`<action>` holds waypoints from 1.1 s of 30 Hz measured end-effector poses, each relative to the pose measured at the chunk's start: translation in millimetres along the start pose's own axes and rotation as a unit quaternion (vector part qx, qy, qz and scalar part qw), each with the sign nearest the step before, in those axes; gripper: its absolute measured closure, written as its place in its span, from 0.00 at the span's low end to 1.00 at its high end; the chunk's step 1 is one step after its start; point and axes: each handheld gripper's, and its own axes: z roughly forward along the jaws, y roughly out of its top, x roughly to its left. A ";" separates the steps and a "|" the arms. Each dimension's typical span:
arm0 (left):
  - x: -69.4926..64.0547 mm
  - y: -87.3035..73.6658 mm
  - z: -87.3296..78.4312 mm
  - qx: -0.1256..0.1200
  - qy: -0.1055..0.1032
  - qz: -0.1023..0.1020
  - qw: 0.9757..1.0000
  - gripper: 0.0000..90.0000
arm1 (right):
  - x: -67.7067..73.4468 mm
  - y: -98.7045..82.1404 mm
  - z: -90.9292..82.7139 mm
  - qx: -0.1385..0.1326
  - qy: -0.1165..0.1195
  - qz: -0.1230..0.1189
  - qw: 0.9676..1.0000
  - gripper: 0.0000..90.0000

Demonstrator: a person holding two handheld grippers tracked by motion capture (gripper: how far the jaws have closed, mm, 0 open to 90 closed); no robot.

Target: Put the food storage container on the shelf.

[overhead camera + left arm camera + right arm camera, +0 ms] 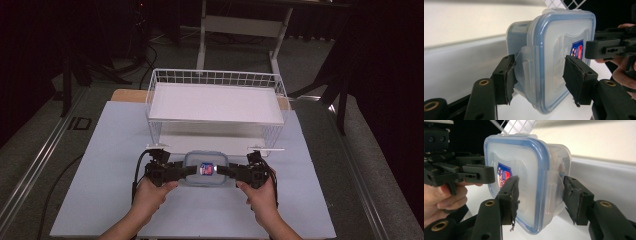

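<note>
A clear plastic food container (pixel 192 161) with a blue-rimmed lid and a red-and-blue sticker sits between both grippers, just in front of the wire basket. My left gripper (pixel 190 170) is shut on its left end, with one pad on the lid and the other under the base by the side clip. My right gripper (pixel 221 171) is shut on the opposite end the same way. In the left gripper view, the container (pixel 554 57) stands on edge between my jaws (pixel 541 77). The right gripper view shows the container (pixel 524 177) gripped likewise (pixel 541 197), with the left gripper (pixel 476 173) beyond.
A white wire basket (pixel 215 77) with a flat white tray floor stands on legs at the back of the pale blue table (pixel 100 175). Below its shelf is a low gap. Dark stands and a white frame (pixel 240 25) lie behind the table.
</note>
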 end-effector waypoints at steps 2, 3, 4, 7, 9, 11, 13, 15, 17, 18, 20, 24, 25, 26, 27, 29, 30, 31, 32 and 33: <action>0.5 6.6 6.3 -0.005 -0.002 0.001 1.000 0.50 | -5.0 4.1 -2.1 -0.007 -0.002 0.004 1.000 0.53; 1.1 9.4 9.0 -0.006 -0.003 0.003 1.000 0.50 | -6.9 6.2 -2.7 -0.009 -0.005 0.003 1.000 0.53; 1.5 11.7 11.3 -0.007 -0.003 0.002 1.000 0.50 | -8.9 8.1 -3.1 -0.013 -0.007 0.003 1.000 0.53; 3.8 17.6 18.0 -0.013 0.000 0.006 1.000 0.50 | -15.8 13.8 -2.4 -0.020 -0.010 0.000 1.000 0.53; 6.6 21.1 22.2 -0.019 0.000 0.008 1.000 0.50 | -20.7 17.9 -0.6 -0.022 -0.009 -0.003 1.000 0.53; 9.3 23.6 26.9 -0.026 -0.001 0.007 1.000 0.50 | -25.0 21.4 0.7 -0.025 -0.008 -0.008 1.000 0.53; 11.5 25.4 31.7 -0.034 -0.001 0.013 0.999 0.50 | -30.0 25.3 2.0 -0.030 -0.011 -0.016 0.999 0.53; 13.8 26.6 35.1 -0.036 -0.001 0.012 0.999 0.50 | -34.4 27.2 3.5 -0.032 -0.013 -0.019 0.999 0.53; 16.7 27.4 39.6 -0.037 0.005 0.013 0.999 0.50 | -36.2 27.7 4.5 -0.033 -0.013 -0.019 0.999 0.53; 18.2 27.5 41.6 -0.037 0.007 0.011 0.999 0.50 | -41.5 28.7 8.5 -0.036 -0.012 -0.019 0.999 0.52; 21.4 27.4 45.6 -0.037 0.009 0.010 0.999 0.50 | -45.9 29.3 13.0 -0.034 -0.014 -0.016 0.999 0.52; 27.9 25.9 54.4 -0.037 0.014 0.004 0.999 0.50 | -55.8 28.6 21.2 -0.034 -0.013 -0.012 0.999 0.51; 30.3 25.6 56.6 -0.036 0.013 0.003 0.999 0.50 | -57.9 28.3 22.9 -0.033 -0.014 -0.012 0.999 0.51; 32.0 24.7 58.8 -0.038 0.013 0.002 0.999 0.50 | -59.7 27.9 24.7 -0.032 -0.016 -0.012 0.999 0.51; 33.2 24.5 60.5 -0.037 0.014 -0.001 0.999 0.50 | -61.6 27.3 26.5 -0.034 -0.017 -0.010 0.999 0.51; 35.7 24.6 61.4 -0.045 0.014 -0.002 0.999 0.50 | -65.1 26.8 29.6 -0.035 -0.015 -0.008 0.999 0.51; 38.0 24.4 61.9 -0.048 0.012 -0.003 0.999 0.50 | -66.0 26.5 30.7 -0.038 -0.014 -0.007 0.999 0.51; 40.6 24.2 63.2 -0.048 0.011 -0.007 0.999 0.50 | -66.5 26.6 32.0 -0.036 -0.015 -0.006 0.999 0.51; 42.6 23.6 64.4 -0.046 0.009 -0.010 0.999 0.50 | -67.2 27.0 33.8 -0.034 -0.017 -0.006 0.999 0.51; 44.0 22.8 65.3 -0.048 0.011 -0.010 0.999 0.50 | -68.1 27.2 35.8 -0.032 -0.018 -0.007 0.999 0.51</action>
